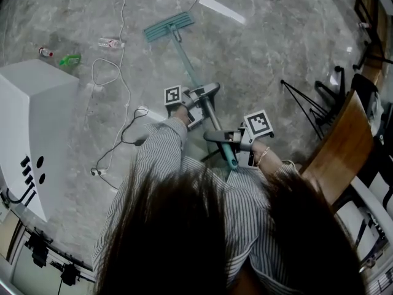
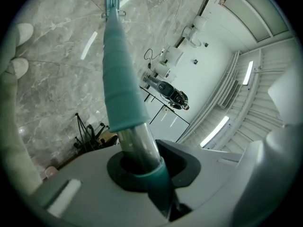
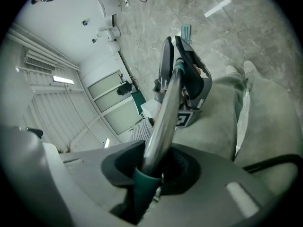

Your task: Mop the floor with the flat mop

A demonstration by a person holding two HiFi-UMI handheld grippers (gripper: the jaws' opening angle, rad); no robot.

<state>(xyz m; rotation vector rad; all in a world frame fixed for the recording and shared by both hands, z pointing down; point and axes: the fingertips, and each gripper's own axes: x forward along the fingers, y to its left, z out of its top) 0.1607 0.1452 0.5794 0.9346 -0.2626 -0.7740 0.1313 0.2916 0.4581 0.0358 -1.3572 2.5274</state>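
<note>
The flat mop lies with its teal head (image 1: 169,26) flat on the grey marble floor, far ahead of me. Its handle (image 1: 190,69) slants back to both grippers. My left gripper (image 1: 206,95) is shut on the metal shaft, lower down the handle. My right gripper (image 1: 225,139) is shut on the handle near its teal upper end. In the left gripper view the shaft (image 2: 137,143) sits in the notch of the left gripper (image 2: 142,167), below a teal sleeve (image 2: 120,79). In the right gripper view the shaft (image 3: 163,112) passes through the right gripper (image 3: 151,171) toward the left gripper (image 3: 187,77).
A white cabinet (image 1: 31,121) stands at the left. A white cable (image 1: 116,72) and a black one (image 1: 132,131) trail on the floor beside it. Small bottles and wrappers (image 1: 70,59) lie further out. At the right are a wooden table (image 1: 341,146) and a black tripod (image 1: 304,100).
</note>
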